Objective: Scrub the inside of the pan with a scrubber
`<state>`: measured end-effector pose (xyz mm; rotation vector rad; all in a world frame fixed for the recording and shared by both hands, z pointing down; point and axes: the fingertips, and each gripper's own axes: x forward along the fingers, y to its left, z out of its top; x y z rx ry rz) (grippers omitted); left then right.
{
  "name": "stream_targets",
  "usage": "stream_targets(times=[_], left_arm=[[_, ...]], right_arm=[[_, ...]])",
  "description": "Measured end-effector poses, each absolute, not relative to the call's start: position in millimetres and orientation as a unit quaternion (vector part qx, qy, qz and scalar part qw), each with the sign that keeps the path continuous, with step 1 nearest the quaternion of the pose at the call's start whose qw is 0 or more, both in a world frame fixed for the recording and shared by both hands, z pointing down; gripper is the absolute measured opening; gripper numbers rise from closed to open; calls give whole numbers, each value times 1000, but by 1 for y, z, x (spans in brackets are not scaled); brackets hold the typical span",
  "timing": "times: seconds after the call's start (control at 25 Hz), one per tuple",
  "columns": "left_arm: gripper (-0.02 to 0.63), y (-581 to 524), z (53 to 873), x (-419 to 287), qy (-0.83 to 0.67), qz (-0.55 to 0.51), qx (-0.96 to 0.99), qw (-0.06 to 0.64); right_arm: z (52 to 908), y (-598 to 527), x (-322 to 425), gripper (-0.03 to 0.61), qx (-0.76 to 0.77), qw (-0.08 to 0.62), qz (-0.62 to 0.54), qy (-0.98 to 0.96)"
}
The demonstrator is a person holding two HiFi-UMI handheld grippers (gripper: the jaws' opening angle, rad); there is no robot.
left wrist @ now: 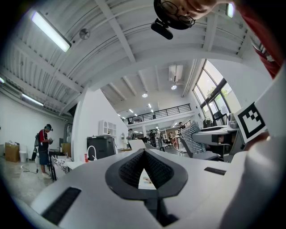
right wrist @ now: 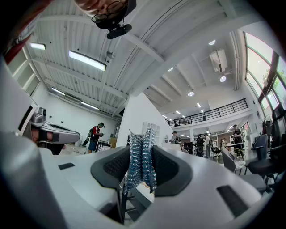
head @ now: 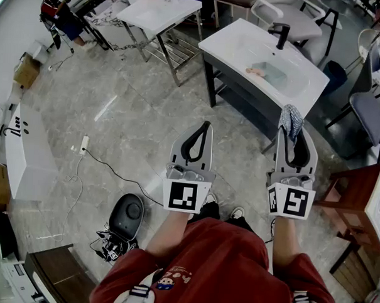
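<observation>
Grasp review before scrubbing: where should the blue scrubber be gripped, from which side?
Pinch the scrubber low, across its flat faces, as the right gripper does: the mesh is thin and folded, and its free end clears the tips for scrubbing.

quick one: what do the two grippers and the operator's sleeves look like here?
The left gripper and right gripper match: pale grey-white plastic bodies tapering to two jaws lined with black ribbed pads. Each carries a cube with black-and-white square markers at the rear. No cables show. The person wears a red shirt with short sleeves.
</observation>
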<state>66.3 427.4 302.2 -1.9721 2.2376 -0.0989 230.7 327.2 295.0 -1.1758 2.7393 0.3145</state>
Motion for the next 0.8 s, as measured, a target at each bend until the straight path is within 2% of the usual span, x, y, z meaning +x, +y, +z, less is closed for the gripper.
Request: stream_targets(times=[0.4,0.8], left_arm=[[11,446,306,78,759,-31,-646,70],[11,462,307,24,768,-20,-635,77]], right_arm=[[303,348,237,164,-352,84,87,928],[303,353,183,166,-349,88,90,929]])
